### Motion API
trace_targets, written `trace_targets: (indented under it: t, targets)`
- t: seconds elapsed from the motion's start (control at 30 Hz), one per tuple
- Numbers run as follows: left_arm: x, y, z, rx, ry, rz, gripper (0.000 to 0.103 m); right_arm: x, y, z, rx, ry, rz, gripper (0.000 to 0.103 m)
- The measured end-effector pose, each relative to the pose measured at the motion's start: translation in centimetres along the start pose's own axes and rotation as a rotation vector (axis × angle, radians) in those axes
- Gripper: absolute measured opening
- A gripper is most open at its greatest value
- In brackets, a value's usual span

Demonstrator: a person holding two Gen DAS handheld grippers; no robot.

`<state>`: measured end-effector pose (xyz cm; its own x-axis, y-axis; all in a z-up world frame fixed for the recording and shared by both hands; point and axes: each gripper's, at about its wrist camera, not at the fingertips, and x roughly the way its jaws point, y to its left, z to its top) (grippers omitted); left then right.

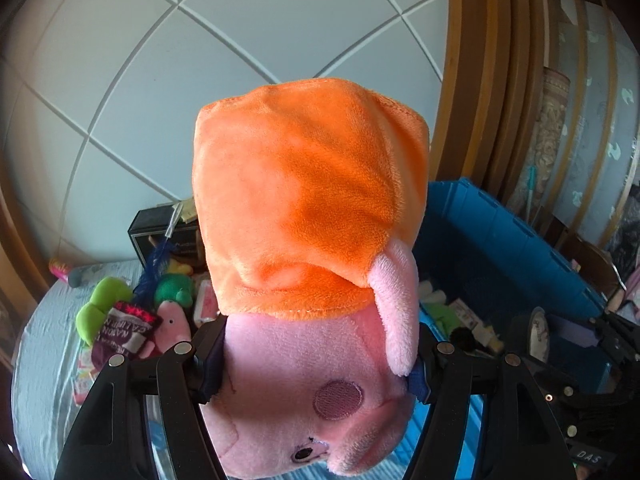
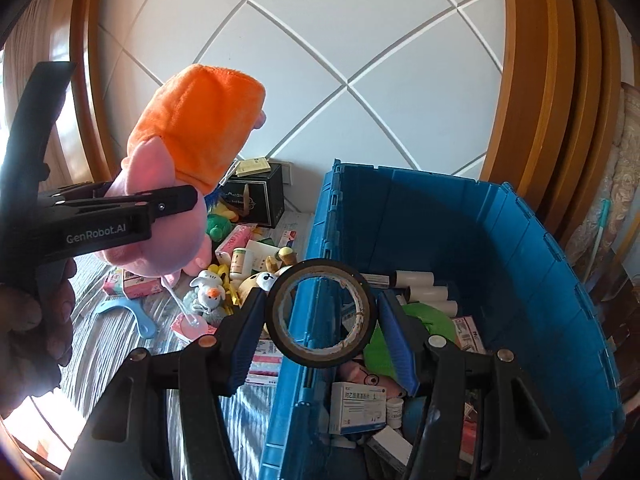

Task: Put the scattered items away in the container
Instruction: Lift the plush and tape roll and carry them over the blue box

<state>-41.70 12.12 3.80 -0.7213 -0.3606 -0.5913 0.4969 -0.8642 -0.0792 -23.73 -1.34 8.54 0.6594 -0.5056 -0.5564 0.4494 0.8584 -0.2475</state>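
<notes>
My left gripper (image 1: pixel 316 376) is shut on a pink pig plush in an orange dress (image 1: pixel 312 216) and holds it in the air, head toward the camera. It also shows in the right wrist view (image 2: pixel 192 152), held above the bed left of the blue crate (image 2: pixel 520 264). My right gripper (image 2: pixel 322 344) is shut on a black tape roll (image 2: pixel 322 312) over the crate's left wall. The crate holds boxes, white rolls and a green item. Scattered toys (image 2: pixel 216 292) lie on the bed left of the crate.
A black box (image 2: pixel 256 200) stands by the white panelled wall behind the toys. Wooden frames curve at both sides. The bed has a striped grey cover (image 2: pixel 120 332). A blue plastic piece (image 2: pixel 136 316) lies on it.
</notes>
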Motion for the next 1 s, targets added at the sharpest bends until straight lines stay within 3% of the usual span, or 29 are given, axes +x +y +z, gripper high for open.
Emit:
trace_targets:
  t: [0.53, 1.0]
  targets:
    - [4.6, -11.9, 8.3, 0.186, -0.045, -0.113, 0.069, 0.7, -9.1, 0.6, 0.13, -0.002, -0.107, 0.056]
    - [10.8, -16.8, 10.7, 0.242, 0.048, -0.167, 0.069, 1.7, -15.6, 1.1, 0.212, 0.026, -0.192, 0.056]
